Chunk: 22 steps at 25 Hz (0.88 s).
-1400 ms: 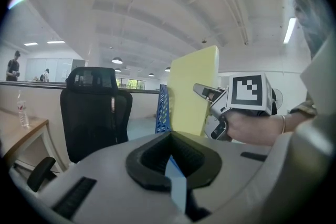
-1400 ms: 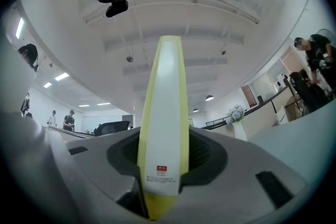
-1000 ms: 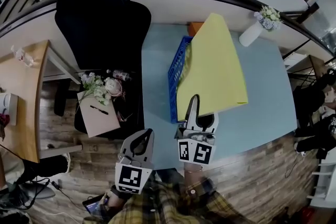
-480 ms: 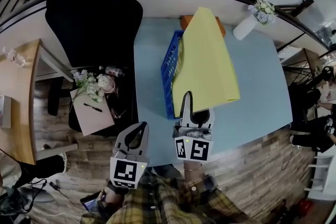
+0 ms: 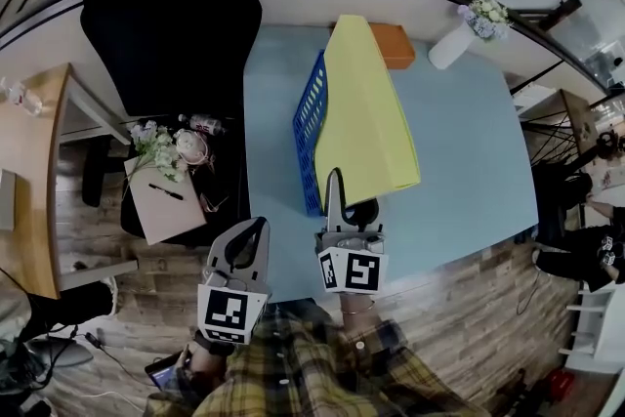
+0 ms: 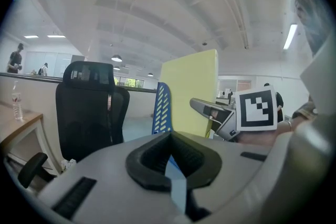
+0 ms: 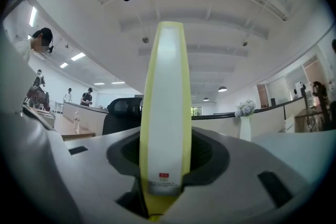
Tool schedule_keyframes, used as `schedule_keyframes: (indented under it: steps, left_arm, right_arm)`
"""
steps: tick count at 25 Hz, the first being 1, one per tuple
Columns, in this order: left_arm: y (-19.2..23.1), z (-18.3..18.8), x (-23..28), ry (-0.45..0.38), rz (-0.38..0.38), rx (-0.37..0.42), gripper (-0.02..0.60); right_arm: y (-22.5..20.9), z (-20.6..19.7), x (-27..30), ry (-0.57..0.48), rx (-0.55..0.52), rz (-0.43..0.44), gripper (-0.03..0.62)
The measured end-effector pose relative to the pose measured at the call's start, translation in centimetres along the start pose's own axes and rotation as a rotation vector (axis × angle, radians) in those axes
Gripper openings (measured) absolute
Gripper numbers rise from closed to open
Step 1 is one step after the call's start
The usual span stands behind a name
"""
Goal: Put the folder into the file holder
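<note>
The right tongs (image 5: pixel 349 197) were clamped on the near spine of the yellow folder (image 5: pixel 366 112), their jaws held part-way apart by its thickness, so that the folder stood on edge and ran away from them toward 12 o'clock. The left tongs (image 5: pixel 250 231) hung at 9 o'clock of the right ones, off the near edge of the worktop (image 5: pixel 469 161), with jaws brought together and nothing between them. Just at the folder's 9 o'clock side stood the blue file holder (image 5: pixel 308 127), its slotted wall upright and its length also running toward 12 o'clock; from above the folder leaned over it and hid most of its inside, so whether the lower edge had entered a compartment could not be told. Beyond the folder, at 12 o'clock, lay an orange box (image 5: pixel 395 44), and at 1 o'clock a white vase of flowers (image 5: pixel 467 32); a black chair (image 5: pixel 166 15) stood off the worktop at 10 o'clock. The step in hand looked like the carry and line-up over the holder, with insertion not yet finished. The next move probably called for squaring the folder with the holder's walls, lowering it until it bottomed, and only then parting the jaws; the empty left tongs could brace the holder if it slid.
</note>
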<state>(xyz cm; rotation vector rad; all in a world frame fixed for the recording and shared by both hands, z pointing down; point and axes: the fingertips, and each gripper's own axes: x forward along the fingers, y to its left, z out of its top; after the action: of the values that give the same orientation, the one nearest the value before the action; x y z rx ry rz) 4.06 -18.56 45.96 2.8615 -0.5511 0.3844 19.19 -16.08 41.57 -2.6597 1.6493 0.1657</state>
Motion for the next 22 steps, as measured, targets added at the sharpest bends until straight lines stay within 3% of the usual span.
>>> schedule_keyframes:
  steps: [22]
  left_arm:
    - [-0.8, -0.8, -1.1, 0.006, 0.03, -0.005, -0.007]
  right_arm:
    - [-0.2, -5.8, -1.0, 0.195, -0.029, 0.044, 0.175]
